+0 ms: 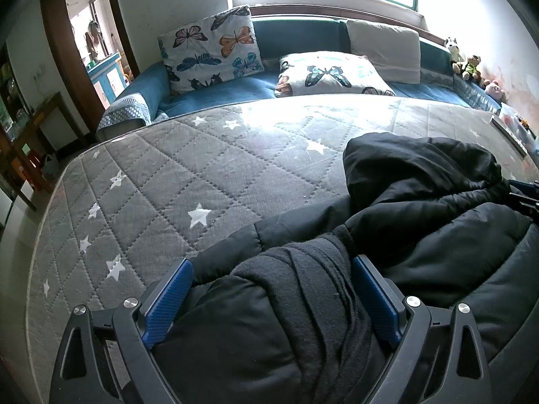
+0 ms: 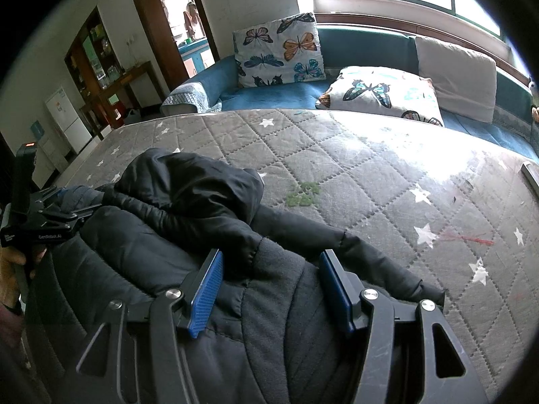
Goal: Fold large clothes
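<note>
Both grippers angle down over a black padded jacket (image 1: pixel 438 222) lying on a grey quilted mattress (image 1: pixel 161 181) with white stars. The left gripper (image 1: pixel 273 286) has its 2 blue pads pressed against a bunched fold of jacket and dark lining. The right gripper (image 2: pixel 271 286) stands about half open with jacket fabric between its pads; whether they press on it is unclear. The jacket's hood (image 2: pixel 188 181) points toward the blue sofa (image 2: pixel 269 96).

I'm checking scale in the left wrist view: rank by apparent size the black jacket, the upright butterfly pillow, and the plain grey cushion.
1. black jacket, by far largest, though nearest the camera.
2. upright butterfly pillow.
3. plain grey cushion, only somewhat smaller; close call.
</note>
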`<state>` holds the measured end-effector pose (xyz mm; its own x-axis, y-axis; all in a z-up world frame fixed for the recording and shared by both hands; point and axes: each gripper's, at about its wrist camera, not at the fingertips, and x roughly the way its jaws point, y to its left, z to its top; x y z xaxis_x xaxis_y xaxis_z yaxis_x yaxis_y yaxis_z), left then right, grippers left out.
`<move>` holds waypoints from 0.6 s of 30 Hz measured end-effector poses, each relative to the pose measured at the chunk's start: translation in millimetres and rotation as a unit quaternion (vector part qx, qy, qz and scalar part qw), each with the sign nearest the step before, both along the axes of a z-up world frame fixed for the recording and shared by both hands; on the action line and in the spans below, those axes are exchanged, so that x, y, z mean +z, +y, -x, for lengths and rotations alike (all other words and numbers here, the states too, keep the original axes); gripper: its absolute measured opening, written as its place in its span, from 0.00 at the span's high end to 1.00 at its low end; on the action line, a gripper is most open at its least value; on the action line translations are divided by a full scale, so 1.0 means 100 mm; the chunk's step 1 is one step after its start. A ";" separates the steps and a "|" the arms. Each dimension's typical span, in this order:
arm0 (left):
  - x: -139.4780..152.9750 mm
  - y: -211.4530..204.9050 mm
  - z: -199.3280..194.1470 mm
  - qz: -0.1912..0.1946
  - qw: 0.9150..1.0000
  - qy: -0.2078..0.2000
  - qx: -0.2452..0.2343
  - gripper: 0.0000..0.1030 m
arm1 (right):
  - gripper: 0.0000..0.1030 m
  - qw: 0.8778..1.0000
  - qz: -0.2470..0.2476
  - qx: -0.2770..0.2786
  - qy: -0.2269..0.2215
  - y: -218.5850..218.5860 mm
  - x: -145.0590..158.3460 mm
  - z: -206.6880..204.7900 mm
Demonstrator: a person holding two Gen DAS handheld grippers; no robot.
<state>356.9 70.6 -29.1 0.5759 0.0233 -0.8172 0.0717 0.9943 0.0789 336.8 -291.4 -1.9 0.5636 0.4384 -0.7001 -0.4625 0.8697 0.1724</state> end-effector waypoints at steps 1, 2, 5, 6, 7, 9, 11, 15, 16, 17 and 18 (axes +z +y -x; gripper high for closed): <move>0.00 0.01 0.00 0.001 1.000 0.000 0.000 0.01 | 0.37 1.000 0.000 0.000 0.000 0.00 0.00 0.00; 0.00 0.01 -0.01 0.002 1.000 0.000 0.000 0.01 | 0.37 1.000 0.000 0.000 0.000 0.00 0.00 0.00; 0.00 0.01 -0.01 0.002 1.000 0.001 0.000 0.01 | 0.37 1.000 0.000 0.000 0.000 0.00 0.00 0.00; 0.00 0.01 -0.01 0.003 1.000 0.001 0.000 0.01 | 0.37 1.000 0.000 0.000 0.000 0.00 0.00 0.00; 0.00 0.01 -0.01 0.003 1.000 0.001 0.000 0.01 | 0.37 1.000 0.000 0.000 0.000 0.01 0.00 0.00; -0.01 0.02 -0.02 0.005 1.000 0.001 0.001 0.01 | 0.37 1.000 0.000 0.000 0.000 0.00 0.00 0.00; -0.01 0.02 -0.02 0.007 1.000 0.002 0.001 0.01 | 0.37 1.000 -0.001 0.000 0.000 -0.01 0.00 0.00; -0.02 0.04 -0.02 0.014 1.000 0.004 0.002 0.01 | 0.37 1.000 -0.001 0.001 0.000 0.00 -0.01 0.00; -0.03 0.04 -0.03 0.015 1.000 0.005 0.003 0.01 | 0.37 1.000 -0.001 0.001 0.000 0.00 -0.01 0.00; -0.03 0.04 -0.03 0.016 1.000 0.005 0.003 0.01 | 0.37 1.000 -0.002 0.001 0.000 -0.01 -0.01 0.00; -0.03 0.05 -0.03 0.017 1.000 0.005 0.003 0.01 | 0.37 1.000 -0.001 0.001 0.000 -0.01 -0.01 0.00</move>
<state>359.8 75.5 -32.4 0.5673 -0.0011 -0.8235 0.0659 0.9969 0.0441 337.3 -292.9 -2.7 0.5629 0.4413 -0.6989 -0.4637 0.8686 0.1749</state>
